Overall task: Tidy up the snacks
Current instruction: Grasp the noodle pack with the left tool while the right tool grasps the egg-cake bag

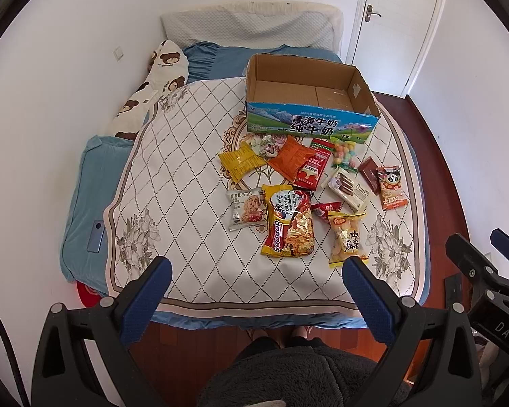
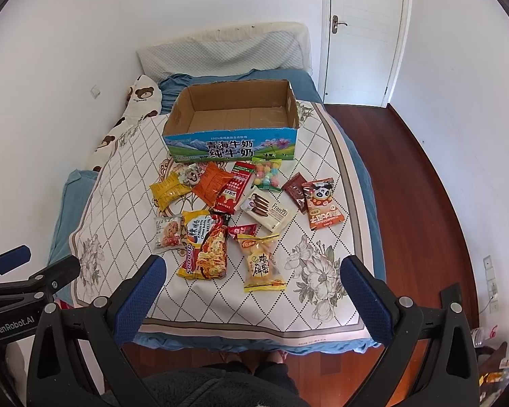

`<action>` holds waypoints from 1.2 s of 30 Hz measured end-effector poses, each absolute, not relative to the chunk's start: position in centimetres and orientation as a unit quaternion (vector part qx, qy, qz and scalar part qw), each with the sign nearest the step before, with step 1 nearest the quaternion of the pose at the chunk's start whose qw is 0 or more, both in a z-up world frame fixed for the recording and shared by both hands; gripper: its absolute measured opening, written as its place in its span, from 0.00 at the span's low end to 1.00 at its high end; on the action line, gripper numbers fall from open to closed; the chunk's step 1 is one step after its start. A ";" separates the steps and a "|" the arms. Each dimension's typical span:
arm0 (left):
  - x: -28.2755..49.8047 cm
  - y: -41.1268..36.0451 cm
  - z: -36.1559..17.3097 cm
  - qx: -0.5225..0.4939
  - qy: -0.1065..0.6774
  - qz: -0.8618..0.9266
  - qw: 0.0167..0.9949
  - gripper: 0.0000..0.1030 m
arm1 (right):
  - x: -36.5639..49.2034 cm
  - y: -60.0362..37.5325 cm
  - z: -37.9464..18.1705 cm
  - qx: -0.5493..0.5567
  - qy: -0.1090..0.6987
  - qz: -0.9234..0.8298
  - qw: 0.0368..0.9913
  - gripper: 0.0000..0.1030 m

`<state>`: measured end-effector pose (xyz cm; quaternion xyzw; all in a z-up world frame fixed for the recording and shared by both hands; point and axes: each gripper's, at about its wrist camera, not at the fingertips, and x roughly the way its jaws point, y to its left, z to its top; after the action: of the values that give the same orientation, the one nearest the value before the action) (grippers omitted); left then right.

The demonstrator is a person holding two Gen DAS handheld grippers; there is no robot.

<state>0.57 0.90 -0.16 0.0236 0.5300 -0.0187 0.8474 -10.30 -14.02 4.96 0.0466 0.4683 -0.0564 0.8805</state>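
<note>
A big bed [image 1: 193, 156] fills most of both views, and its near end is cut off behind the black gripper frames. A white quilt [image 1: 186, 203] with a diamond pattern and grey flowers lies on top. A blue blanket [image 1: 85, 186] peeks out on the left side, with a small blue phone [image 1: 96, 235] lying on it. A bear-print pillow [image 1: 146, 101] is partly tucked under the quilt, so only some of it shows.

At the far end of the quilt sits an open cardboard milk box [image 1: 308, 125] with a blue and green front. Only bare brown cardboard shows inside it.

All the snacks lie in a loose pile on the quilt, just in front of the box. The biggest is a Korean noodle pack [image 1: 288, 224] — it partly covers a small oat cookie packet [image 1: 246, 208]. Next to it lies a yellow egg biscuit bag [image 1: 347, 237], resting on a little red packet whose print is too hidden to read. Further back are a white Franzzi wafer pack [image 1: 347, 186], an orange panda snack bag [image 1: 392, 188], a brown packet [image 1: 370, 171], a bag of colourful candy balls [image 1: 342, 154], a red packet [image 1: 314, 168], an orange packet [image 1: 290, 159] and a yellow packet [image 1: 242, 162]. The small wrapped sweets by the box are hard to make out.

The left gripper [image 1: 256, 283] hangs over the near end of the bed with its blue fingers spread wide, holding nothing. The right gripper [image 2: 252, 279] is the same — wide apart, touching nothing.
</note>
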 end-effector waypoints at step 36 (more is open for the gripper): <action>14.8 -4.1 -25.1 0.043 0.680 0.031 0.731 1.00 | 3.8 -16.9 -26.8 0.114 0.662 -0.013 0.741 0.59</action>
<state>14.80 -4.08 -25.13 0.0429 0.6799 0.0308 0.7314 3.84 -16.90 -26.82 0.1142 0.6616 -0.0128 0.7410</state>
